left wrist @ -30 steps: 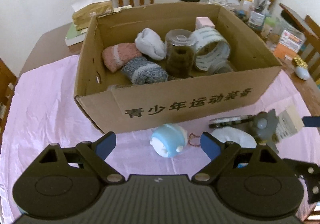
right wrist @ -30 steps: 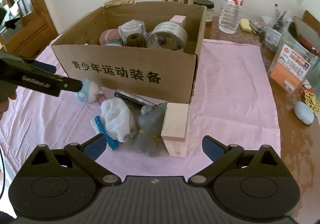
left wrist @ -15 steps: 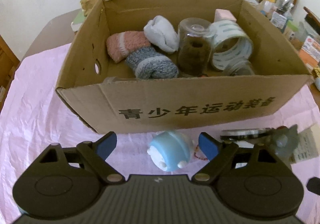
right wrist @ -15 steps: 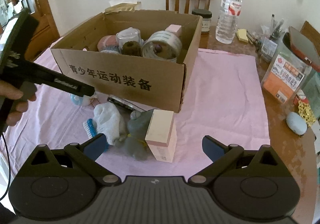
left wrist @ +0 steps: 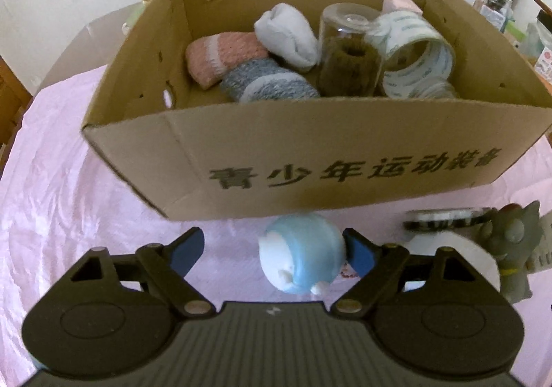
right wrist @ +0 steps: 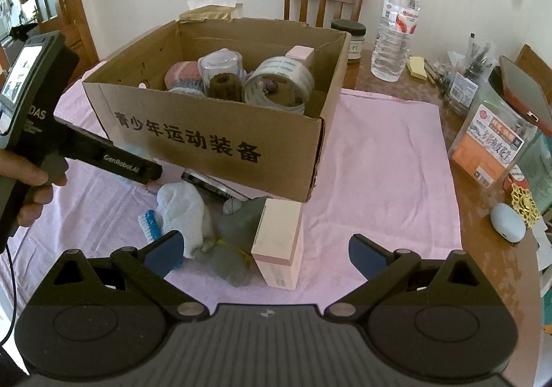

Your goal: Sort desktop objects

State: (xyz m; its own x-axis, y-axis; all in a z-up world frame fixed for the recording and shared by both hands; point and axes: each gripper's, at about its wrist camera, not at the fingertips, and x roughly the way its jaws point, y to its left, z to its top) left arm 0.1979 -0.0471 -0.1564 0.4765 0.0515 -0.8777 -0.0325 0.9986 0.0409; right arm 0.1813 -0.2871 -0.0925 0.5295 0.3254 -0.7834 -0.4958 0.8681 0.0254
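On the pink cloth [right wrist: 379, 159] covering the counter [right wrist: 483, 224], we see the left hand-held gripper [left wrist: 272, 249] closing around a blue-and-white toy [left wrist: 302, 257] just in front of the cardboard box [left wrist: 345, 152]; the right pad sits at the toy's side, the left pad apart. The right hand-held gripper [right wrist: 264, 250] hangs wide and empty above a pink carton [right wrist: 277, 238], a grey figure [right wrist: 234, 231] and a white sock [right wrist: 181, 211]. The box holds rolled socks [left wrist: 265, 83], a jar [left wrist: 348, 55] and a tape roll [left wrist: 410, 55].
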